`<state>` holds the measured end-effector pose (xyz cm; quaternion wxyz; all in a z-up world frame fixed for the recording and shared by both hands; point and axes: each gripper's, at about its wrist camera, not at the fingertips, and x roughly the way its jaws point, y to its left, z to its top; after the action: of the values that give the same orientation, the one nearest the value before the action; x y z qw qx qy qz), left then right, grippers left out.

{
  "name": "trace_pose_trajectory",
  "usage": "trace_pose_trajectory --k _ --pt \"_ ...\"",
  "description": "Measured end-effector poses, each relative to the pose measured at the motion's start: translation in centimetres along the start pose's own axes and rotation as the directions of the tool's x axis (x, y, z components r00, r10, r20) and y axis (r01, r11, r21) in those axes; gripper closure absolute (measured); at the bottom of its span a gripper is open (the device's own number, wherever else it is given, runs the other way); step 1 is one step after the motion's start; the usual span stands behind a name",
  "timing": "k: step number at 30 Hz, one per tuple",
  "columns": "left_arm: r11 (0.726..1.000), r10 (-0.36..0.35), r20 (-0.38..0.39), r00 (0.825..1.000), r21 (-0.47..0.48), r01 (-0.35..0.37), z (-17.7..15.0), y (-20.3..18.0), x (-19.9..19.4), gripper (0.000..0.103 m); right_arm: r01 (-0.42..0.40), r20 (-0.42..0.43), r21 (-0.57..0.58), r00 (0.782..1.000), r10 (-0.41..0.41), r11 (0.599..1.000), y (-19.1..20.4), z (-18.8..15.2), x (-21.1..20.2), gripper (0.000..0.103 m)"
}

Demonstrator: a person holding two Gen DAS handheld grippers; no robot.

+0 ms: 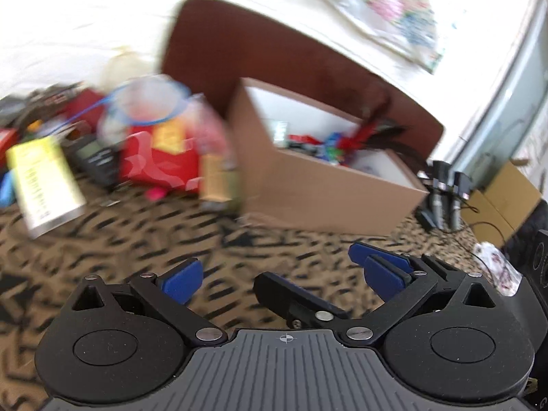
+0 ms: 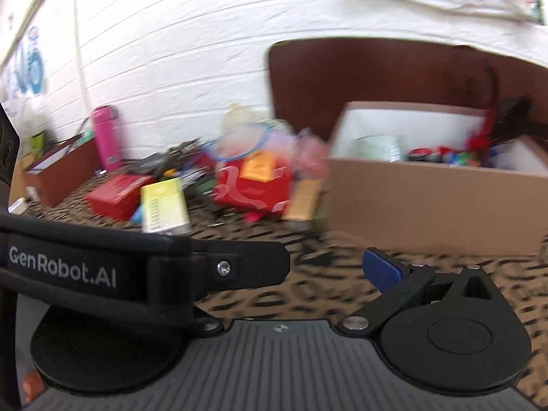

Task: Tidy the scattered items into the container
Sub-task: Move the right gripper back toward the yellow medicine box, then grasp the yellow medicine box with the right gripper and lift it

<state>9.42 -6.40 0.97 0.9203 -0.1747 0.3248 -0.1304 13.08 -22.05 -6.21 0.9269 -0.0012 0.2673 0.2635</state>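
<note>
The cardboard box [image 1: 328, 195] with a white inside stands on the leopard-print cloth and holds several colourful items; it also shows at the right of the right wrist view [image 2: 428, 212]. Scattered to its left lie a red packet [image 1: 157, 164], a yellow-labelled box [image 1: 44, 181], a gold box [image 1: 215, 181] and a clear bag with a blue rim [image 1: 150, 102]. My left gripper [image 1: 284, 279] is open and empty, short of the box. My right gripper [image 2: 281, 270] stands open; only its right pad [image 2: 380, 270] shows, the left hidden by the other gripper's strap [image 2: 61, 270].
A pink bottle [image 2: 106, 137], a red box [image 2: 116, 195] and a brown tray [image 2: 58, 174] sit at the far left by the white brick wall. A brown chair back [image 2: 376, 72] rises behind the box. Cables and black adapters [image 1: 445, 191] lie right of it.
</note>
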Motion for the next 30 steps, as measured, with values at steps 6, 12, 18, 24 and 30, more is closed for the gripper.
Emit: trace_pose_trajectory --k 6,12,18,24,30 --pt "0.995 0.061 0.022 0.998 -0.083 -0.059 -1.2 5.5 -3.3 0.000 -0.082 -0.043 -0.022 0.996 0.081 0.996 5.4 -0.4 2.1 0.000" --pt "0.973 0.125 0.037 0.991 -0.200 -0.115 -1.3 11.8 -4.9 0.000 -0.108 -0.124 -0.059 0.987 0.100 0.992 8.6 -1.2 5.4 0.000" --pt "0.950 0.196 0.038 0.980 -0.253 -0.180 0.6 16.6 -3.4 0.000 -0.107 -0.154 -0.121 0.984 0.088 0.987 10.3 -0.8 8.6 0.001" --pt "0.948 0.160 0.038 0.986 -0.285 -0.142 2.5 19.7 -0.8 0.001 -0.117 -0.153 -0.144 0.984 0.095 0.983 10.8 0.2 11.4 0.001" --pt "0.939 0.155 0.018 0.988 -0.314 -0.141 3.9 21.6 1.5 0.005 -0.167 -0.166 -0.187 0.977 0.136 0.968 12.0 0.8 14.5 0.004"
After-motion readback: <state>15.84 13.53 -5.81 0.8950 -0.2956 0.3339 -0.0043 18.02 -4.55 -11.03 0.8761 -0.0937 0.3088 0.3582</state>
